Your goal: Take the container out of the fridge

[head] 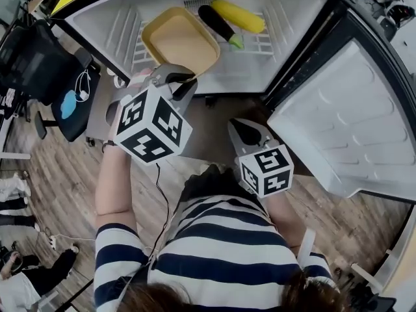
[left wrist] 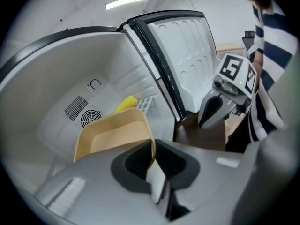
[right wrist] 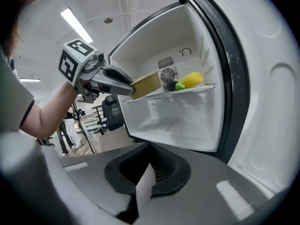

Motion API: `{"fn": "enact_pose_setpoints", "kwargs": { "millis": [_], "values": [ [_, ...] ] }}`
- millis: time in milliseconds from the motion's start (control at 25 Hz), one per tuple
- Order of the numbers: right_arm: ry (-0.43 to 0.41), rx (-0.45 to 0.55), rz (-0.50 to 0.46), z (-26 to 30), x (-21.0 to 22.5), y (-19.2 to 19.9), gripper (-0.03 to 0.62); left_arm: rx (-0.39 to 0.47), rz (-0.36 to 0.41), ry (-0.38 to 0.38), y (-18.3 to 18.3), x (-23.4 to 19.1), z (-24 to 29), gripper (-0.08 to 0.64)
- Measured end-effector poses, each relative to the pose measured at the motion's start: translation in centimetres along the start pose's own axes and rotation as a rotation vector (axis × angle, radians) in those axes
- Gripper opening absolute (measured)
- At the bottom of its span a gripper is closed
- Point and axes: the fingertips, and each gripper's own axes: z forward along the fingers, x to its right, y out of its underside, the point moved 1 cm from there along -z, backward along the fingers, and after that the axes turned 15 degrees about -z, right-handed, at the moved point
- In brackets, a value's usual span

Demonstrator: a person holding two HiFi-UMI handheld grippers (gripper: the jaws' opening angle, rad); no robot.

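A tan, empty container [head: 179,41] sits tilted at the front left of the open fridge, its near end sticking out past the shelf edge. My left gripper [head: 177,77] is shut on its near rim; in the left gripper view the rim [left wrist: 152,146] is pinched between the jaws. The right gripper view shows the container [right wrist: 146,84] held at the shelf's front by the left gripper [right wrist: 126,86]. My right gripper [head: 242,129] hangs lower, in front of the fridge, shut and empty, also seen as right gripper [left wrist: 208,118].
A yellow vegetable [head: 239,16] and a dark one [head: 218,23] lie on the wire shelf [head: 263,44] behind the container. The fridge door [head: 351,129] stands open at the right. A black office chair [head: 32,57] is at the left on the wooden floor.
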Motion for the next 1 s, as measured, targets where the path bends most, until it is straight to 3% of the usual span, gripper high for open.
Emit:
{"fn": "enact_pose_setpoints", "kwargs": {
  "millis": [360, 1000],
  "values": [
    [-0.018, 0.026, -0.024, -1.7, 0.9, 0.1, -0.006, -0.038, -0.048, -0.010, 1.8, 3.5, -1.1, 0.000],
    [-0.047, 0.036, -0.038, -2.5, 1.4, 0.5, -0.006, -0.124, -0.125, 0.062, 7.1, 9.9, -2.7, 0.000]
  ]
}}
